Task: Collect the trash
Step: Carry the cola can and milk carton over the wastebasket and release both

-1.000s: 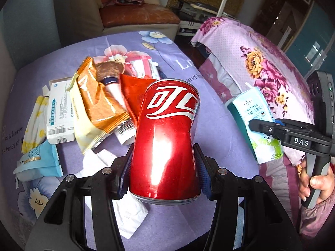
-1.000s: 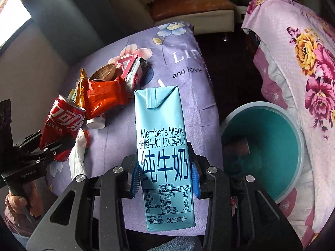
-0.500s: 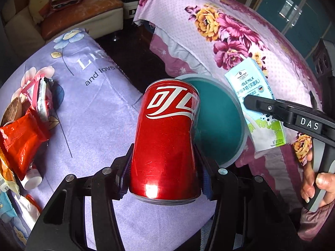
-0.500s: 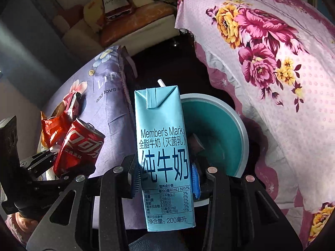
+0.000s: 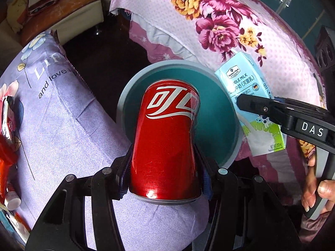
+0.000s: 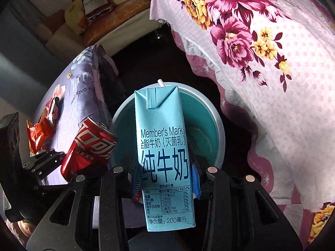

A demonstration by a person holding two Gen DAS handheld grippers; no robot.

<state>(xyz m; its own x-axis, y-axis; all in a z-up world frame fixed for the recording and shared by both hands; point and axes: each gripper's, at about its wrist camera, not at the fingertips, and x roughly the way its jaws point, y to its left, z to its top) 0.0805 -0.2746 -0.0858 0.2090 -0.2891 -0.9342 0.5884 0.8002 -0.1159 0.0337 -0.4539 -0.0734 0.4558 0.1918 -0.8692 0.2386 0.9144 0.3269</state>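
A: Where is the trash?
B: The left tongs (image 5: 165,167) pinch a red can (image 5: 167,138) above the teal bin (image 5: 217,129), over its near-left rim.
A: And the other?
B: The right tongs (image 6: 165,177) pinch a blue milk carton (image 6: 165,146) over the bin's opening. Wrappers (image 6: 39,133) lie on the purple tabletop (image 5: 62,125) left of the bin.

1. Left tool (image 5: 165,167): black angular frame, round silver screws on each arm, blue pads (image 5: 206,183) on its fingers.
2. Right tool (image 6: 166,177): same black build, silver screws, blue pads; "DAS" in white lettering on its side.
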